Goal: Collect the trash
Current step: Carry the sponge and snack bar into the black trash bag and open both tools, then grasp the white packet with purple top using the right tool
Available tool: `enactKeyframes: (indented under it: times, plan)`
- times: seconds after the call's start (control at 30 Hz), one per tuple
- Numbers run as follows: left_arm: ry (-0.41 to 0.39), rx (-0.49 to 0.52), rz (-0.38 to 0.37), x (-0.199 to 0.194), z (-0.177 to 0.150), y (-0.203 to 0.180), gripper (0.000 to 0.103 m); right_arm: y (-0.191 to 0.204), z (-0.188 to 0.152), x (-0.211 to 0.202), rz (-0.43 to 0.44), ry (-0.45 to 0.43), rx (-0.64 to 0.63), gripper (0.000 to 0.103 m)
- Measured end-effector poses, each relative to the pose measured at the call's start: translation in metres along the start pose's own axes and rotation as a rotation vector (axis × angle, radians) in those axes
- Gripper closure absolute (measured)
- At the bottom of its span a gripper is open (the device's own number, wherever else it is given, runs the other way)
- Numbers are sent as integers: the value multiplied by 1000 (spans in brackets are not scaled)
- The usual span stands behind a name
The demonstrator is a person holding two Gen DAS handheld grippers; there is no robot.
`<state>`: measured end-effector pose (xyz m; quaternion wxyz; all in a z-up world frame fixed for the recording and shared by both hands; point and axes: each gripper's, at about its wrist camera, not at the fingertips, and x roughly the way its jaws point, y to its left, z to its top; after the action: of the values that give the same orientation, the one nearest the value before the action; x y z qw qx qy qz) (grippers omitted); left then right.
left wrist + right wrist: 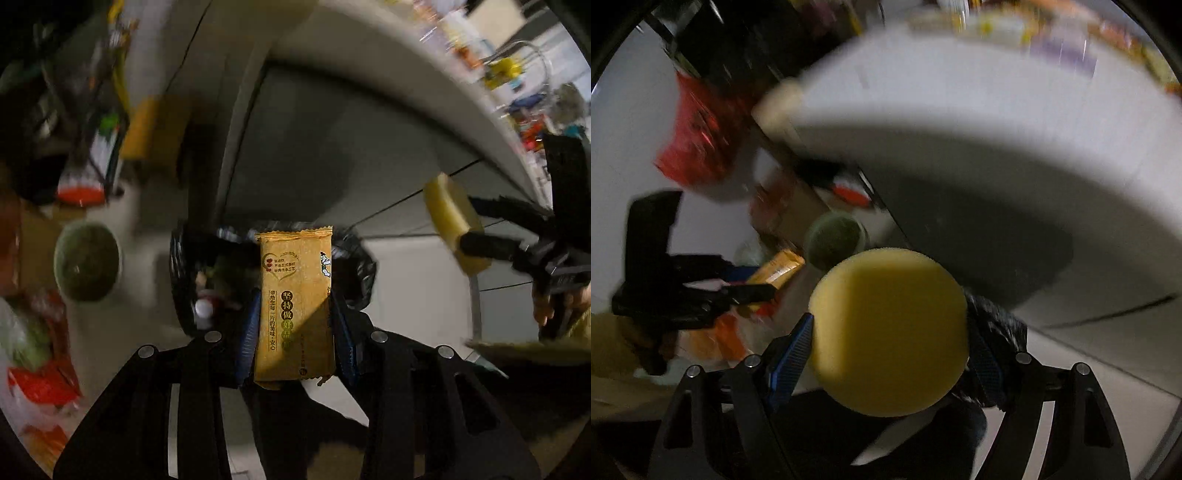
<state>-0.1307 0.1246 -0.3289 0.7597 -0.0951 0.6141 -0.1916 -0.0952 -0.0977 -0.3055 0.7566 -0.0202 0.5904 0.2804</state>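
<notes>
black tongs (295, 325), blue pads (247, 332)

- Both views are dim, with dark corners.
- Motion blur smears the surroundings; only the held wrapper (294, 306) and sponge (888, 330) look sharp.
- A hard shadow falls across both.
- Fisheye bends the table edge (424, 74).

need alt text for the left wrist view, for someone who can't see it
The left gripper clamps an upright tan snack wrapper with printed Chinese text above an open black-lined trash bin on the pale floor. At right, the right gripper holds a round yellow sponge. The cluttered surroundings are blurred.
</notes>
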Motion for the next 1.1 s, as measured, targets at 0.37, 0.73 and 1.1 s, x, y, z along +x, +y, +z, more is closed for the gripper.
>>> enactKeyframes:
  times: [0.37,0.73,1.1]
  plan:
    - [281,-196,39,194,-9,76,49,-67,-43,173,-148,238,153,19]
    - [299,-226,105,182,-20,95,28,-100,-54,180,-224,264,230,9]
    - [131,-152,117,59,-18,66,18,-14,23,-42,-3,-105,50,8]
